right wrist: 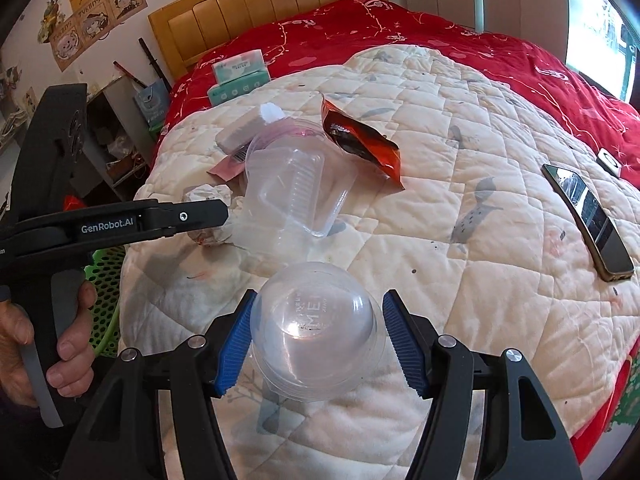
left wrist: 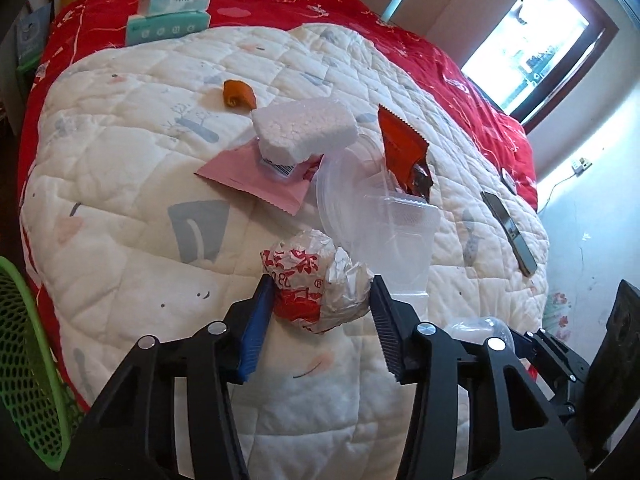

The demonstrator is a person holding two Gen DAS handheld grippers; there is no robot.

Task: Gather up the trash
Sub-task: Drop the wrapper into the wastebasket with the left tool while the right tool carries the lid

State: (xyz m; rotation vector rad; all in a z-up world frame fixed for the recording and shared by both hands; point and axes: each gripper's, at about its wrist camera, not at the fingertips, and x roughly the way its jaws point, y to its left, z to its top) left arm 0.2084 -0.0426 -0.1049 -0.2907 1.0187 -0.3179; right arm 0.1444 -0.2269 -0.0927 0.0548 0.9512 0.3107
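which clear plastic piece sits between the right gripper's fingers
The dome lid: it sits alone between the right gripper fingers, dome up. The clear cup and tray lie farther up the quilt.

The crumpled wrapper (left wrist: 316, 280) looks like glossy foil-lined plastic, and the domed lid (right wrist: 316, 336) is clear, smooth plastic. At the lid's 12 o'clock lies a shiny orange packet (right wrist: 360, 140) on the matt, stitched cloth quilt (right wrist: 460, 208); the foam block (left wrist: 304, 128) is rough and grainy.
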